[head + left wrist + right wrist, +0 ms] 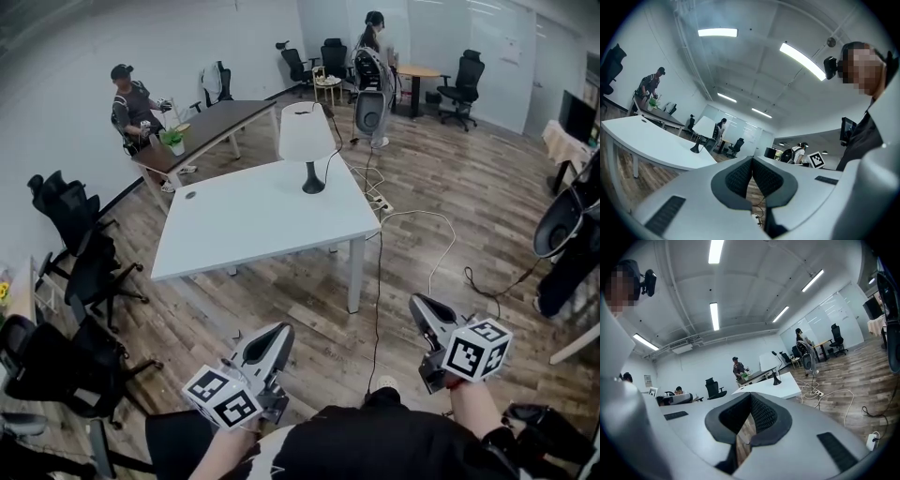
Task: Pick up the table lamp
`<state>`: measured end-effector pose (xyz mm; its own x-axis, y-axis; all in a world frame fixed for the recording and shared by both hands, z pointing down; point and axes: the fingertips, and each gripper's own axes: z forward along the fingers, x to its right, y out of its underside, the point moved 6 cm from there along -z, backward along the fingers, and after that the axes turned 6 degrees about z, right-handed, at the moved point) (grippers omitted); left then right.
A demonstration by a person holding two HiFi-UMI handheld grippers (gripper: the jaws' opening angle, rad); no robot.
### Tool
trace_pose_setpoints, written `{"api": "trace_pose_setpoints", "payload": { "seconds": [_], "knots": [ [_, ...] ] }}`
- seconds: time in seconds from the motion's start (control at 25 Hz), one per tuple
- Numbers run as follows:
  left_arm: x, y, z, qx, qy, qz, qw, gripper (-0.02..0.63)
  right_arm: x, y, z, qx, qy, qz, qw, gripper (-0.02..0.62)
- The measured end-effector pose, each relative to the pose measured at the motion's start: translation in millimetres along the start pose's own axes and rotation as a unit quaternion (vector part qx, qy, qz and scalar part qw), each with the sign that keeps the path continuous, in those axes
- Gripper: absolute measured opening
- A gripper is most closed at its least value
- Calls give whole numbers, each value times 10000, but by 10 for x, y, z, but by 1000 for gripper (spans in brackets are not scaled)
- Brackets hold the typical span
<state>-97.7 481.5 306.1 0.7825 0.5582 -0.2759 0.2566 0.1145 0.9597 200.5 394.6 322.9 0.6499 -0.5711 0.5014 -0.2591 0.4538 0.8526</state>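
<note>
Head view puts both tools low and close against the person's body. The left gripper (277, 334) and the right gripper (422, 307) each have their jaws pressed together with nothing between them. I judge this a carrying posture, since nothing is within reach yet. Both point roughly level across the wooden floor toward the white table (234, 234), which is well apart from them. The table lamp (307, 136) stands upright near that table's far right edge (white shade, dark base). It was probably set there to stay close to the power strip (380, 202) on the floor just beside that corner. The jaws would have to open before any grasp.
</note>
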Motion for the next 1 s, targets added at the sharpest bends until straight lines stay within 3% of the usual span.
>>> {"api": "trace_pose_setpoints", "payload": {
  "seconds": [0.28, 0.44, 0.68, 1.0],
  "knots": [
    [-127, 184, -13, -124, -164, -267, 9994, 12, 299, 76, 41, -79, 265, 219, 9994, 15],
    [-302, 178, 158, -154, -396, -281, 9987, 12, 518, -115, 449, -100, 99, 240, 9996, 15],
    [-605, 21, 765, -70, -663, -295, 9973, 12, 853, -521, 1172, -387, -323, -65, 9987, 17],
    [-980, 23, 1795, -113, -842, -268, 9960, 12, 1749, -990, 1810, -591, -404, -29, 9974, 17]
  ]
}}
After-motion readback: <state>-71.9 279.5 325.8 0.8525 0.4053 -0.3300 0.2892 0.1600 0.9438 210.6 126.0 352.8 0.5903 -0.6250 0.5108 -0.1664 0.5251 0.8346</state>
